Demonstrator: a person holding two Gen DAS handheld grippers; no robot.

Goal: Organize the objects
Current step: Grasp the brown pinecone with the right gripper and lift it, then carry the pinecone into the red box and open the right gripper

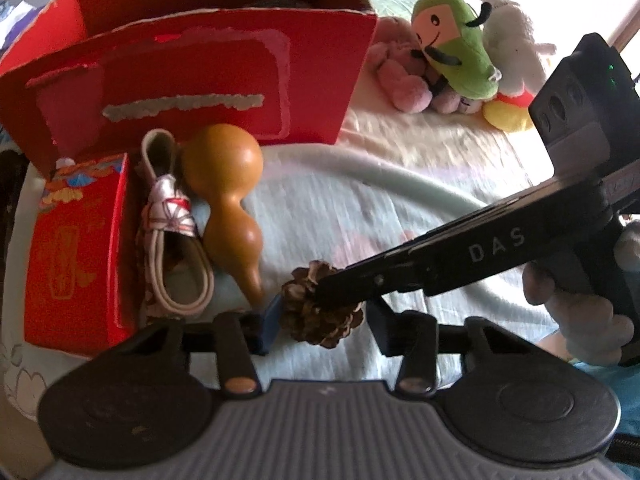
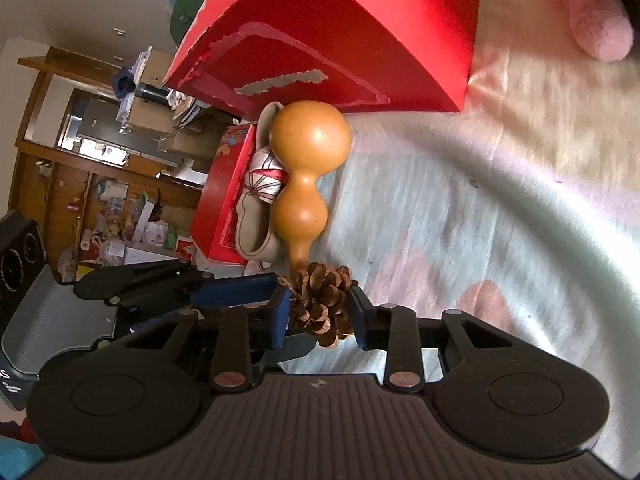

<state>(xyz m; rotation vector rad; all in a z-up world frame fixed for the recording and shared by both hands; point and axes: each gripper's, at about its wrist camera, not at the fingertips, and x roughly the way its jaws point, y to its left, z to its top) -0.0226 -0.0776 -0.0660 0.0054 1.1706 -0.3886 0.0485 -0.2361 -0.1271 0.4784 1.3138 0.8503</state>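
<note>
A brown pine cone (image 1: 320, 312) lies on the pale bedspread, just below the stem of an orange gourd (image 1: 228, 200). My left gripper (image 1: 324, 320) is open, with one finger on each side of the cone. My right gripper (image 2: 320, 312) comes in from the right and its fingers also stand around the cone (image 2: 320, 300), wider than it. The right gripper's finger (image 1: 360, 280) lies over the cone's top in the left wrist view. The gourd (image 2: 308, 176) lies beside a patterned slipper (image 1: 172, 232) and a small red box (image 1: 76, 256).
A large open red cardboard box (image 1: 192, 80) stands behind the gourd. Plush toys, green (image 1: 456, 48), pink (image 1: 400, 76) and white (image 1: 508, 36), sit at the back right. Cluttered wooden shelves (image 2: 80, 160) stand off the bed's side.
</note>
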